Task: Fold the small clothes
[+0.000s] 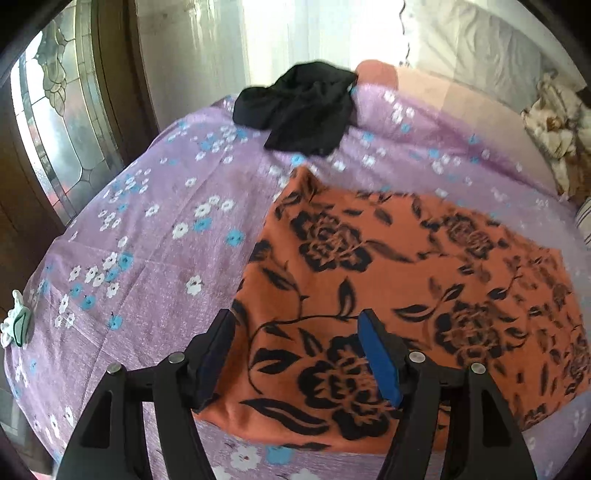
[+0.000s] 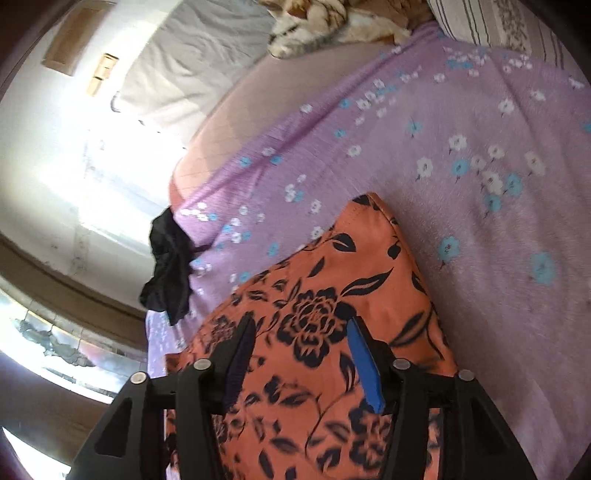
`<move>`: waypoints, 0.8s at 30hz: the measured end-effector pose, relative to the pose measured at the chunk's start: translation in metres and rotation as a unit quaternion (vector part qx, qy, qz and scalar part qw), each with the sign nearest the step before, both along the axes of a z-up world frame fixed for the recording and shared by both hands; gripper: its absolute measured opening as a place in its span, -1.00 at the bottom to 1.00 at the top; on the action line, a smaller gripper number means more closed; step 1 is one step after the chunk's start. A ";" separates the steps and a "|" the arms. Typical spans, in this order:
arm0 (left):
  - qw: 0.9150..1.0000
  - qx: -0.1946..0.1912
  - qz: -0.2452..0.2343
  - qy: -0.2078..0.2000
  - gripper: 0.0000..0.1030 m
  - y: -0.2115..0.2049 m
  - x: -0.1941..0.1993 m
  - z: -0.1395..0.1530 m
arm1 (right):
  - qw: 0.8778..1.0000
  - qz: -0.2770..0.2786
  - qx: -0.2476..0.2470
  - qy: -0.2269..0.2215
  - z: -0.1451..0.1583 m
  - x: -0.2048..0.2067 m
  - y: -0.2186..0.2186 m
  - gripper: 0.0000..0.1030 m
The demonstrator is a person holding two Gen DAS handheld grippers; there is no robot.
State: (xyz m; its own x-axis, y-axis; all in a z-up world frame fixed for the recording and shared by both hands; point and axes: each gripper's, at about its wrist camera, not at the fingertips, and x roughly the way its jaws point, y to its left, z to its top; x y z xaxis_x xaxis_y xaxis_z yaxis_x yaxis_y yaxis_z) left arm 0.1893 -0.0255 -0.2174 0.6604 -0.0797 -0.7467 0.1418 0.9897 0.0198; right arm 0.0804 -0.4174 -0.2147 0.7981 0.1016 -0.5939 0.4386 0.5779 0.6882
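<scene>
An orange cloth with black flowers [image 1: 406, 266] lies flat as a folded rectangle on the purple flowered bedsheet [image 1: 147, 236]. My left gripper [image 1: 297, 325] hovers over its near left corner, open, with nothing between the blue pads. In the right wrist view the same orange cloth [image 2: 332, 280] runs away from me, and my right gripper [image 2: 301, 328] stands open above it, holding nothing. A crumpled black garment [image 1: 299, 107] sits at the far edge of the bed, seen again as the black garment [image 2: 168, 273] at the left of the right wrist view.
A glazed door [image 1: 55, 129] stands to the left of the bed. A pale green hair clip [image 1: 16, 325] lies at the sheet's left edge. A brown and white blanket [image 1: 554, 129] and a striped pillow [image 2: 498, 22] lie at the bed's far right.
</scene>
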 end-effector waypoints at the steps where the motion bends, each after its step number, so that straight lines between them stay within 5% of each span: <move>1: 1.000 -0.004 -0.004 -0.004 0.38 -0.002 -0.003 0.002 | 1.000 0.000 -0.003 -0.005 0.003 -0.006 0.001 0.15; 9: 1.000 -0.013 -0.020 0.012 0.48 -0.015 -0.025 0.000 | 0.998 0.000 0.057 -0.022 0.000 -0.066 0.006 0.23; 20: 0.999 -0.017 0.028 0.025 0.59 0.022 -0.020 -0.001 | 0.988 0.010 0.156 0.011 -0.042 -0.107 0.032 0.35; 24: 0.997 0.034 0.028 0.063 0.62 0.025 -0.007 -0.021 | 0.985 -0.021 0.171 0.018 -0.051 -0.107 0.029 0.36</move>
